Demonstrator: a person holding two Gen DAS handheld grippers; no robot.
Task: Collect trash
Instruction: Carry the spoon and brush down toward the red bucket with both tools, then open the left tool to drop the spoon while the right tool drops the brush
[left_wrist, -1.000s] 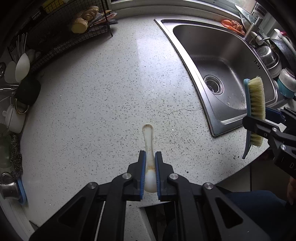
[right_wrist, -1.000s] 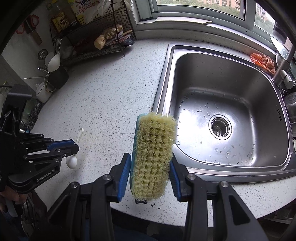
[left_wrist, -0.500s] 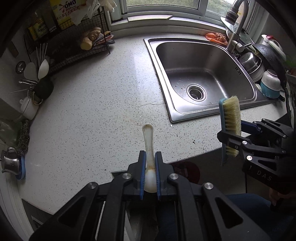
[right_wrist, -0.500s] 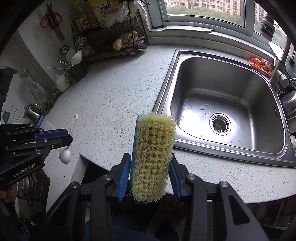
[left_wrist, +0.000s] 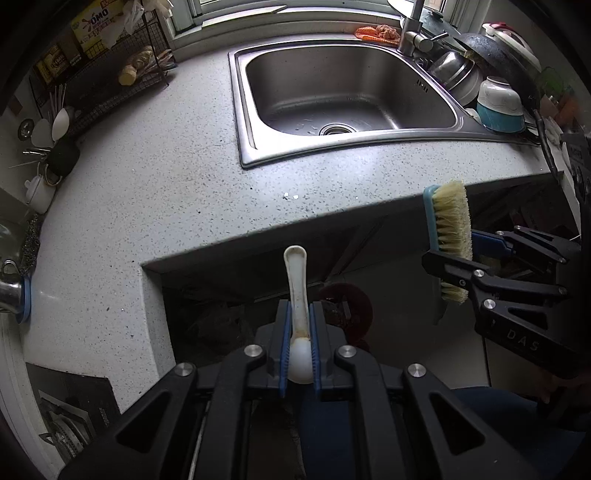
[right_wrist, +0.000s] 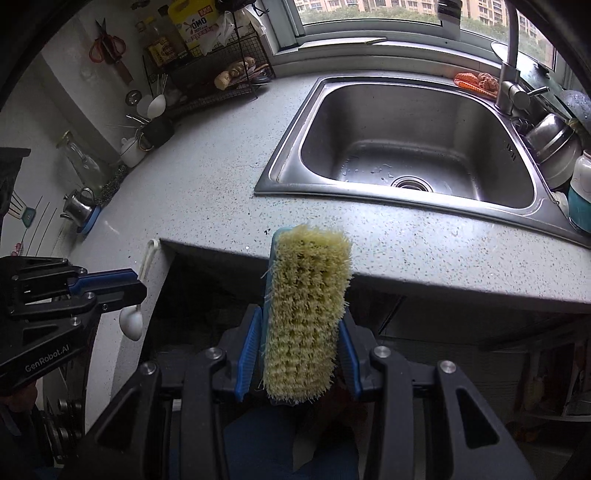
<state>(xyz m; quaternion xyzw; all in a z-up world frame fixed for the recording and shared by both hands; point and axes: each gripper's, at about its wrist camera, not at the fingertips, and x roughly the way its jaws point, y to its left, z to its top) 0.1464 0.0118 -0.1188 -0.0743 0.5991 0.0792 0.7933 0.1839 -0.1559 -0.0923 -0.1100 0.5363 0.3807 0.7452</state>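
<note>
My left gripper (left_wrist: 297, 321) is shut on a white plastic spoon (left_wrist: 296, 291), bowl end between the pads, handle pointing forward; it also shows in the right wrist view (right_wrist: 137, 295). My right gripper (right_wrist: 299, 332) is shut on a blue-backed scrubbing brush (right_wrist: 306, 310) with yellow bristles, also seen in the left wrist view (left_wrist: 448, 236). Both grippers hang off the front edge of the speckled countertop (left_wrist: 155, 192), over the dark gap below it.
A steel sink (left_wrist: 343, 96) with tap (right_wrist: 511, 74) is set in the counter. Pots and bowls (left_wrist: 495, 99) stand at its right. A wire rack (right_wrist: 221, 62), utensil cup (right_wrist: 155, 125) and kettle (right_wrist: 79, 206) line the left. A reddish object (left_wrist: 347, 306) lies below the counter.
Both grippers have pulled back from above the counter to beyond its front edge, still holding the spoon and the brush. The counter and sink now sit farther away.
</note>
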